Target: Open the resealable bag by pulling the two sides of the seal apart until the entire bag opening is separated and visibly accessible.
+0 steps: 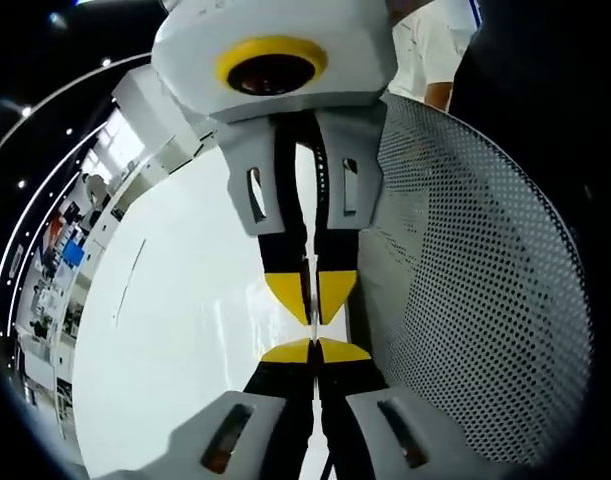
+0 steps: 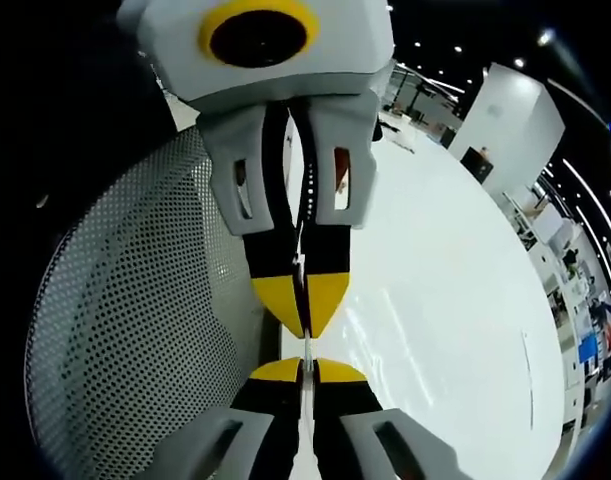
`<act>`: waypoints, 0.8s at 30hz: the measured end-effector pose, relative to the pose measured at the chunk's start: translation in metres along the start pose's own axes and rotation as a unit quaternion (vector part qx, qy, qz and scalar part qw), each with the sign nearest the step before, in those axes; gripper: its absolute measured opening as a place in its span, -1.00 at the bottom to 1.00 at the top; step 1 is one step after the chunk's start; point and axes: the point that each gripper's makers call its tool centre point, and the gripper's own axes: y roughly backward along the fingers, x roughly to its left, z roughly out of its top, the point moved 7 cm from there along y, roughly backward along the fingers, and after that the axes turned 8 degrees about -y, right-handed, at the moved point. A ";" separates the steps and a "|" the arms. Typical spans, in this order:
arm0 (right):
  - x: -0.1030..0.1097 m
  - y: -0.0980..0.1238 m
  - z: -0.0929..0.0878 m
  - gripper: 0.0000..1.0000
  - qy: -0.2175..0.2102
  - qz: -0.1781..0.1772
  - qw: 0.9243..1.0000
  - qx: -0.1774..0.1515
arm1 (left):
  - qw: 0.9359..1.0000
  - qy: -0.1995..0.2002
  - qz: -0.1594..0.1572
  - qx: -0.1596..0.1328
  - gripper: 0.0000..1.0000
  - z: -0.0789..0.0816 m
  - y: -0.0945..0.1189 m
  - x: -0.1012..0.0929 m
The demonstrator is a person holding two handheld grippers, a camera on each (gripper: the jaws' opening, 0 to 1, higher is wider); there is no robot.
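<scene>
The resealable bag is clear and turned edge-on. I make it out as a thin pale strip (image 2: 305, 395) running between my right gripper's jaws and on into the left gripper's jaws above. My right gripper (image 2: 307, 366) is shut on that strip. The left gripper (image 2: 306, 322) faces it tip to tip from the top, also shut on the strip. In the left gripper view my left gripper (image 1: 315, 347) rises from the bottom with yellow tips pressed together. The right gripper (image 1: 311, 305) hangs opposite it, nearly touching. The film itself is hard to see in that view.
Under both grippers lies a glossy white table (image 1: 185, 330) (image 2: 445, 300). A grey perforated metal panel (image 1: 475, 300) (image 2: 135, 320) curves close beside them. A person in a white shirt (image 1: 425, 50) stands behind. Shelves and desks (image 1: 55, 260) line the far room.
</scene>
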 end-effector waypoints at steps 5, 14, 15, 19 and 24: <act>-0.002 0.002 -0.005 -1.00 -0.003 -0.001 1.000 0.004 | 1.000 -0.002 0.000 -0.001 -1.00 -0.001 0.002 0.001; -0.004 0.003 -0.011 -1.00 -0.008 -0.004 1.000 0.011 | 1.000 -0.006 0.002 0.001 -1.00 -0.001 0.003 0.004; -0.004 0.004 -0.012 -1.00 -0.010 -0.004 1.000 0.012 | 1.000 -0.006 0.003 0.001 -1.00 -0.002 0.003 0.004; -0.006 0.005 -0.016 -1.00 -0.015 -0.006 1.000 0.014 | 1.000 -0.007 0.004 0.001 -1.00 -0.005 0.005 0.005; -0.006 0.005 -0.019 -1.00 -0.013 -0.007 1.000 0.020 | 1.000 -0.006 0.003 0.003 -1.00 -0.006 0.004 0.005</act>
